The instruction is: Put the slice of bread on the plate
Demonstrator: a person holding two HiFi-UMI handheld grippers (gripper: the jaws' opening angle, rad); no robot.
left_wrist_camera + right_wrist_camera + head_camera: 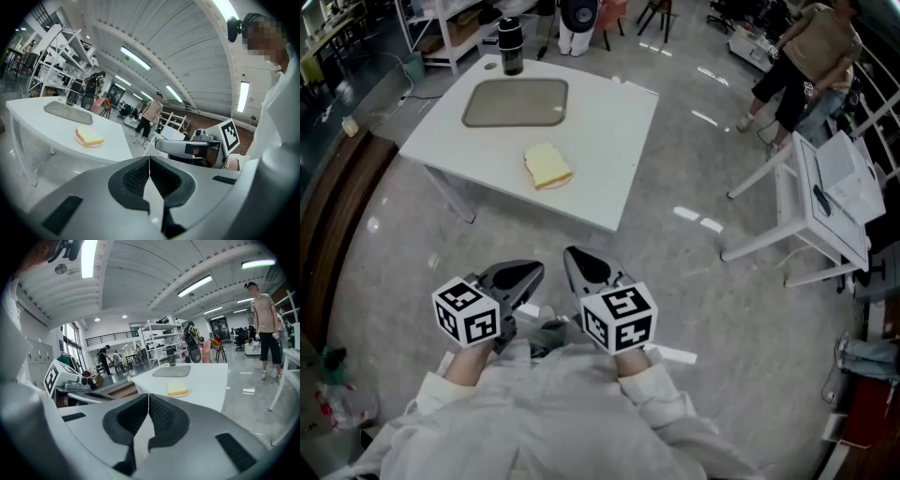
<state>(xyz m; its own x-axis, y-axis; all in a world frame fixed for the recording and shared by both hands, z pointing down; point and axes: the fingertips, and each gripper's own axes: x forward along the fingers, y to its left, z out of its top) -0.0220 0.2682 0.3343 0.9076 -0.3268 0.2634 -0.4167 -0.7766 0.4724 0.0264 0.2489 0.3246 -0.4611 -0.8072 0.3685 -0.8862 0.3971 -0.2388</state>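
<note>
A slice of bread (546, 165) lies on a small white plate (563, 182) near the front of the white table (609, 141); it also shows as the bread (89, 136) in the left gripper view and the bread (177, 388) in the right gripper view. Both grippers are held close to the person's chest, well short of the table. My left gripper (531, 271) is shut, jaws meeting, nothing between them. My right gripper (578, 262) is shut and empty too. The left gripper (149, 160) and right gripper (148, 396) each show pads pressed together.
A grey tray (517, 102) lies at the table's far side, with a dark tumbler (511, 45) behind it. A white folding table (834, 192) stands to the right. A person (806, 56) stands at the back right. Shelving (450, 28) lines the back.
</note>
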